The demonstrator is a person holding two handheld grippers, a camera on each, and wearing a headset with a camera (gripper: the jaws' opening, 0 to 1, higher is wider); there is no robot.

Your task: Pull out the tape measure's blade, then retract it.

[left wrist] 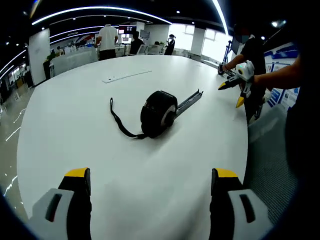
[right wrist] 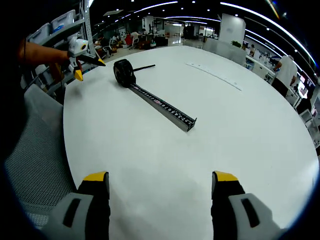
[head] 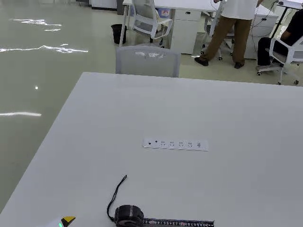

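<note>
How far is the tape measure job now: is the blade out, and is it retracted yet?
Pulling out looks done: the blade lies extended on the table from the tape measure. Nothing is in hand: the left tongs and right tongs are open and apart from it. Retracting is left.

White table point(head: 142, 109); power strip point(head: 175, 144) mid-table; grey mesh chair point(head: 147, 61) at far edge; standing person point(head: 230, 28) beyond.
</note>
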